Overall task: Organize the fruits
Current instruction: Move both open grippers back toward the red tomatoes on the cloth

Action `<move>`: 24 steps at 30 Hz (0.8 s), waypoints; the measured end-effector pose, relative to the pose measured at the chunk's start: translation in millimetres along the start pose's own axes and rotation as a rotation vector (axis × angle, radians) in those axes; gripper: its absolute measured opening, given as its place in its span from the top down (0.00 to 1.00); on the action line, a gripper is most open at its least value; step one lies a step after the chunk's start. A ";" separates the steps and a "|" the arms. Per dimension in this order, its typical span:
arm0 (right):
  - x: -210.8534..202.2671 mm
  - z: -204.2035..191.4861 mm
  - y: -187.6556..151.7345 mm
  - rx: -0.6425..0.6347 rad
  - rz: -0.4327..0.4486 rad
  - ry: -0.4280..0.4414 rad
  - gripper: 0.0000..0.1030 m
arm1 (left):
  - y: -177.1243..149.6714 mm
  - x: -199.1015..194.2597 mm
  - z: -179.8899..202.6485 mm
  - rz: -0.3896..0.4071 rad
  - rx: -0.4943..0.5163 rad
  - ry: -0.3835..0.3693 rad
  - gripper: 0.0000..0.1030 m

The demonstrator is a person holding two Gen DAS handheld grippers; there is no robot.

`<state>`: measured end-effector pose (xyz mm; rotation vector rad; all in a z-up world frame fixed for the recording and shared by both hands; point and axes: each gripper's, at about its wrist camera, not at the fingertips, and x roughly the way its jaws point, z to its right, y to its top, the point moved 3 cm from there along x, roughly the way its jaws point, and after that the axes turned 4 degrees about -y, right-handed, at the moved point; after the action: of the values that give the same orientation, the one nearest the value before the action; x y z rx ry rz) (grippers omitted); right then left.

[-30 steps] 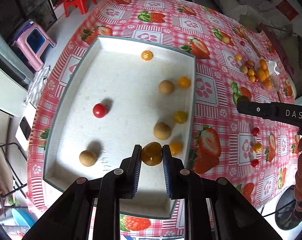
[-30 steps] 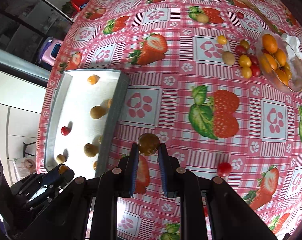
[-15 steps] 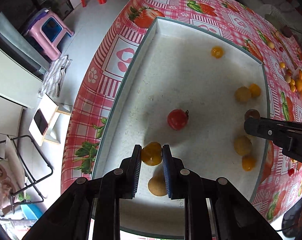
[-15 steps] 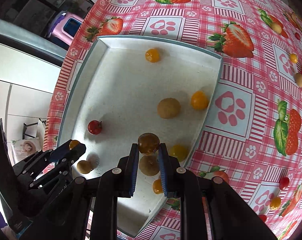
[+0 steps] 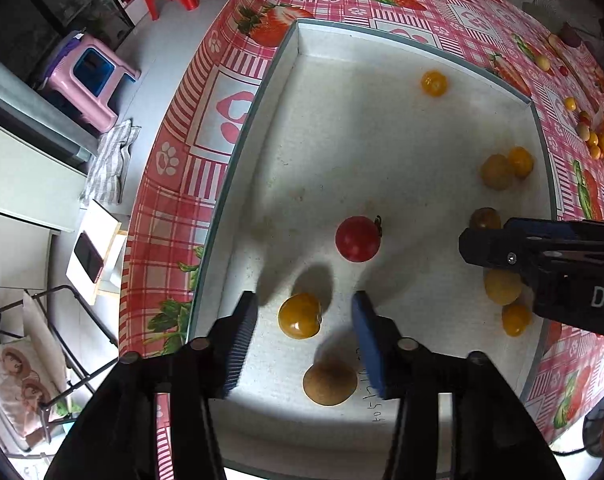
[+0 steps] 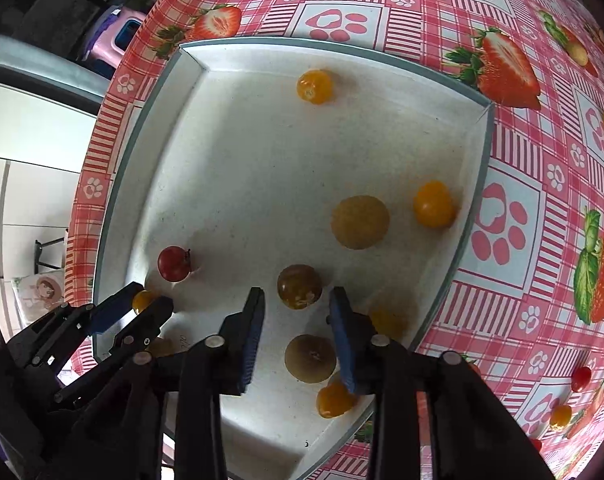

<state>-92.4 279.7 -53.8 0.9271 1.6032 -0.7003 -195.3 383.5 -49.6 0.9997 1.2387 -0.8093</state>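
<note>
A white tray [image 5: 341, 128] on the strawberry tablecloth holds several small fruits. My left gripper [image 5: 303, 312] is open over the tray's near left part, and a yellow tomato [image 5: 300, 316] lies free between its fingers. A red tomato [image 5: 357, 239] lies just beyond, a tan fruit [image 5: 329, 384] just below. My right gripper [image 6: 296, 300] is open over the tray [image 6: 230, 168], with a dark brownish tomato [image 6: 299, 286] loose between its fingers. The left gripper also shows in the right wrist view [image 6: 142, 304], and the right gripper shows at the right in the left wrist view [image 5: 541, 252].
More tan and yellow fruits [image 6: 359, 222] lie along the tray's right side. Loose tomatoes [image 6: 580, 378] lie on the tablecloth [image 6: 501, 216] to the right, and a pile of orange fruits [image 5: 601, 140] sits far right. The table's edge drops to the floor at the left, with a pink stool [image 5: 90, 80].
Both grippers opened and let go of their fruits: the yellow tomato from the left, the dark tomato from the right. Both now rest in the tray.
</note>
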 end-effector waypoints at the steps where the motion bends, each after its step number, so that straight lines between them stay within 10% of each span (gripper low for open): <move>1: -3.7 1.8 -0.5 0.010 0.011 0.013 0.45 | 0.7 -2.9 0.7 0.014 0.002 0.002 0.37; 13: -82.3 74.4 -40.2 0.209 0.174 -0.030 0.40 | 12.4 -44.6 54.0 0.074 0.189 -0.055 0.37; 24: -104.2 188.7 -172.8 0.604 0.189 -0.193 0.40 | 6.2 -55.0 213.0 0.069 0.598 -0.229 0.37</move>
<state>-134.1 12.1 0.6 1.3759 1.1253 -1.1306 -120.0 186.5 13.3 1.3708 0.7693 -1.2392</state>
